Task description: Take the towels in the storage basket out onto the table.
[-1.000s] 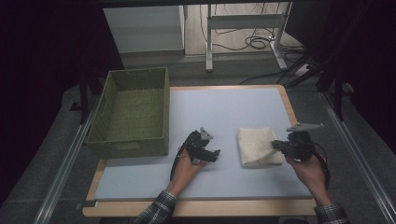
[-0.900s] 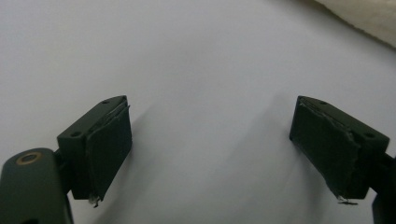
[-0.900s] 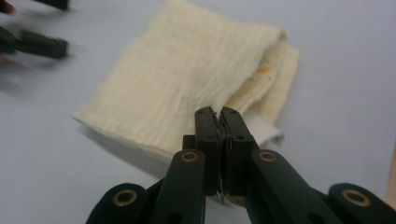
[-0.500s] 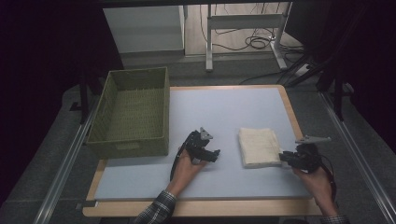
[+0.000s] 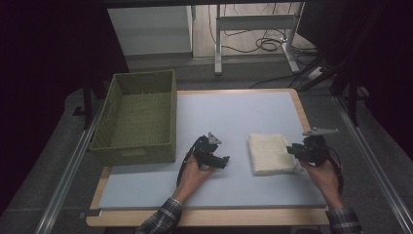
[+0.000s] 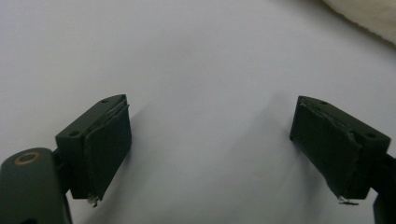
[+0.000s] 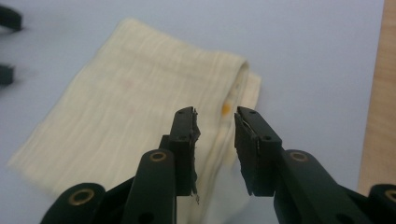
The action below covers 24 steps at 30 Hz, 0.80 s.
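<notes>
Cream-coloured and finely ribbed, a folded rectangular cotton cloth [image 5: 270, 153] lies flat on the pale blue mat [image 5: 234, 112] that covers the wooden desk [image 5: 302, 109], towards the person's right side. The right gripper [image 5: 295, 150] hovers at the cloth's right edge, held in the right hand [image 5: 325, 171]. Seen from the right gripper view, its two black jaws have just been opening and now stand a narrow gap apart above the cloth [image 7: 140, 112], with the thick folded edge and a small orange mark below the gap; the pads are not pressing on the fabric. The left gripper [image 5: 221, 161] rests on the bare mat just left of the cloth, in the left hand [image 5: 195, 170], which wears a plaid sleeve [image 5: 163, 219]. Its jaws stand wide apart with nothing but mat between them, and a corner of the cloth [image 6: 369, 16] shows at the upper right of the left gripper view. A green woven rectangular basket [image 5: 112, 122] sits at the desk's left edge, well apart from the cloth.
</notes>
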Tool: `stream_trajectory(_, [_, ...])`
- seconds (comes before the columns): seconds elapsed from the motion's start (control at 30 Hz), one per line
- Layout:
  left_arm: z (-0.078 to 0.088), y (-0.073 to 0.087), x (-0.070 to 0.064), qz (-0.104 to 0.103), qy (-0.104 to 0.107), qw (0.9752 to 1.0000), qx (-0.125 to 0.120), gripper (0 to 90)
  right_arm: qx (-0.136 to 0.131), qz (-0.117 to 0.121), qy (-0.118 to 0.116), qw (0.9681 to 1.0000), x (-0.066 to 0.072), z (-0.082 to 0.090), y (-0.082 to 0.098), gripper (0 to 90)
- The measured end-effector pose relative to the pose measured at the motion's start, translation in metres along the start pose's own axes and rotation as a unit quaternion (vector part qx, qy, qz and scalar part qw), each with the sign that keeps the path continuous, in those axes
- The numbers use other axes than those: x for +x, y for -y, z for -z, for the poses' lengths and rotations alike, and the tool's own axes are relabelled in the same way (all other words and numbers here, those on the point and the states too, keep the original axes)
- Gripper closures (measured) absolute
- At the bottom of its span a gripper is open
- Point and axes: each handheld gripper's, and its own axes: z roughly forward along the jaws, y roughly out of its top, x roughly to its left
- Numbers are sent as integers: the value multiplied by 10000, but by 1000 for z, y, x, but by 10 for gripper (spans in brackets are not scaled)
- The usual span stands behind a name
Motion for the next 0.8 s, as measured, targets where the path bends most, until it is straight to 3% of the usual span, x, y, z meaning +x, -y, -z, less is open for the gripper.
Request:
stream_trajectory(0.2, [0, 0, 0, 5, -4, 10000, -1, 126, -21, -81, 117, 9999, -13, -37, -27, 656])
stream_trajectory(0.33, [0, 0, 0, 5, -8, 10000, -7, 127, 138, -158, 142, 9997, -18, -59, -35, 651])
stream_trajectory(0.43, [0, 0, 0, 6, -8, 10000, -7, 127, 308, -173, 72, 9993, -17, -70, -33, 849])
stream_trajectory(0.57, [0, 0, 0, 4, -9, 10000, -7, 127, 132, -4, 180, 9998, -13, -65, -31, 895])
stream_trajectory(0.67, [0, 0, 0, 3, -9, 10000, -7, 127, -46, 82, 215, 9997, -9, -47, -35, 896])
stream_trajectory(0.8, [0, 0, 0, 2, -8, 10000, -6, 127, -41, 122, 397, 9991, -11, -32, -36, 895])
